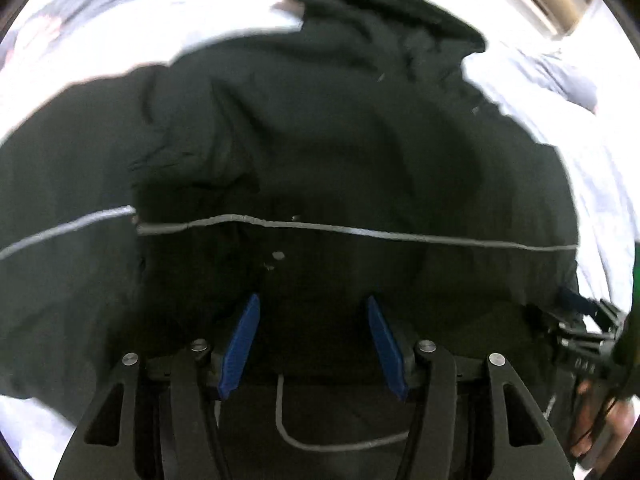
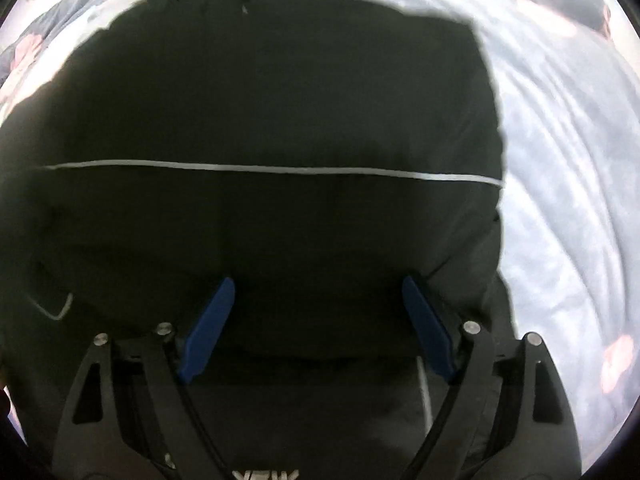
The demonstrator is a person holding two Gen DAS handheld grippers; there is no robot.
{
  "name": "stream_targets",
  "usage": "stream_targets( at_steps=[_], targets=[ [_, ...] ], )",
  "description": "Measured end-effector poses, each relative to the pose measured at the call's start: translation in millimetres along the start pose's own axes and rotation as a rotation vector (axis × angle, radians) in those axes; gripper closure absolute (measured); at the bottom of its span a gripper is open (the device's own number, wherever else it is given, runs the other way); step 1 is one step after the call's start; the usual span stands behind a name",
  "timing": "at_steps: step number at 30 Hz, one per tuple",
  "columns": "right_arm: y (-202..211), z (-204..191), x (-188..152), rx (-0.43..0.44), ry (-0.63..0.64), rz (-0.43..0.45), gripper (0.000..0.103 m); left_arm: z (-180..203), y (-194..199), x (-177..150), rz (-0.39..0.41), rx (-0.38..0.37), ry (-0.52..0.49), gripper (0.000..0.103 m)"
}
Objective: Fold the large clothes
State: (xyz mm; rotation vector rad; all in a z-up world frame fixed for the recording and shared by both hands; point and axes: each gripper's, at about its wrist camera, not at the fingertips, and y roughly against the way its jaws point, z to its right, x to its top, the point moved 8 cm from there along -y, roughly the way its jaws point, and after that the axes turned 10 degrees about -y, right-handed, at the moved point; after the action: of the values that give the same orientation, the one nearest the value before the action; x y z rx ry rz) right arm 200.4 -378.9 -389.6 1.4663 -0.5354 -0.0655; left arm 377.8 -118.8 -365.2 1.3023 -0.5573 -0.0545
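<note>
Both sets of jaws stand wide apart, nothing between the blue pads. The left gripper (image 1: 313, 332) and the right gripper (image 2: 316, 320) hang low over the near part of a dark hooded jacket (image 2: 280, 100), which lies spread on a pale bedsheet (image 2: 560, 160) and fills almost everything ahead of the fingers. A thin silver stripe (image 2: 280, 169) runs crosswise just beyond both sets of fingertips, and the hood (image 1: 380, 4) bunches at the far end. Off past the left jaws' right side, the other gripper shows at the jacket's edge.

To my eye they are about to take the near hem. Doing it well means biting through all layers at matching spots on each side, using the stripe as a level line, then carrying both corners forward together so the fold lands square and the rumpled sleeve (image 1: 168, 152) beyond the left jaws doesn't get trapped.
</note>
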Motion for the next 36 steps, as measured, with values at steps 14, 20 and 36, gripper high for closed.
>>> stream_targets(
  at_steps=[14, 20, 36],
  targets=[
    [42.1, -10.3, -47.3, 0.036, -0.035, -0.121, 0.018, -76.1, 125.6, -98.9, 0.078, 0.046, 0.215, 0.045],
    [65.7, -26.6, -107.1, 0.026, 0.038, -0.163, 0.018, -187.7, 191.8, -193.2, 0.126, 0.156, 0.442, 0.045],
    [112.6, -38.4, -177.1, -0.021, -0.034, -0.259, 0.018, -468.8, 212.5, -228.1, 0.359, 0.132, 0.934, 0.045]
  ],
)
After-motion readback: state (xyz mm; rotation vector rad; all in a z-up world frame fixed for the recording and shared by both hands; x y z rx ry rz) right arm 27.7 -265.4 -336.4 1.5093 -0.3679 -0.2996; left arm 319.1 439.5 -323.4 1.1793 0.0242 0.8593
